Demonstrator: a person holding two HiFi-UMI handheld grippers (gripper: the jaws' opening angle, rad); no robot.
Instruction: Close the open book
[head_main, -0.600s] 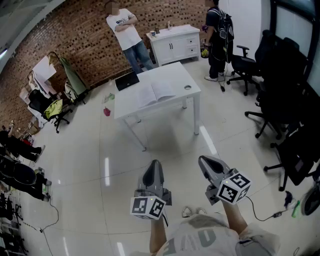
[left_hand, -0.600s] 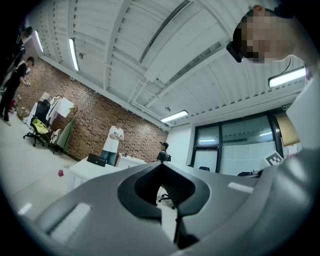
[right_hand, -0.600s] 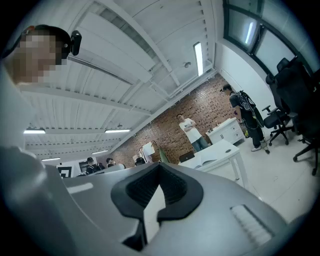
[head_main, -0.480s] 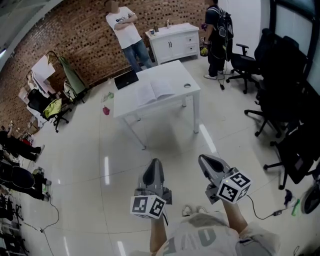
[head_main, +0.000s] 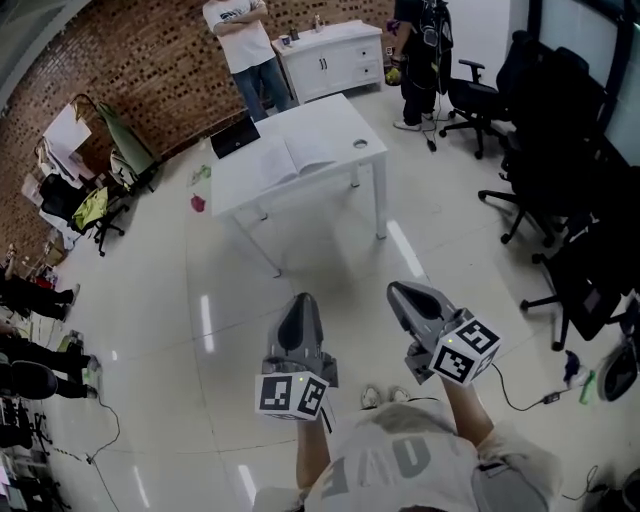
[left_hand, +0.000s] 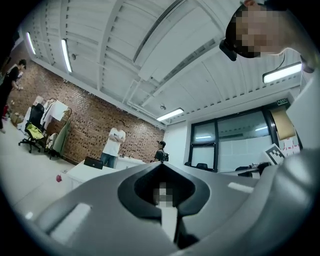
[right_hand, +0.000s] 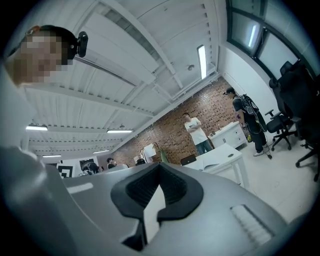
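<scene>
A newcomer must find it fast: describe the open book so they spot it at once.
Find the white table in front of the brick wall. The open book lies near its middle, between a black laptop and a small round item. It alone shows two pale spread pages.

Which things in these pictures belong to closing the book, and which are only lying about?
For the job:
- open book, lying on the white table
- left tongs and right tongs, both shut and empty, not yet at the table

Lying about:
- black laptop
- white cabinet
- office chairs
- pink thing on the floor
</scene>
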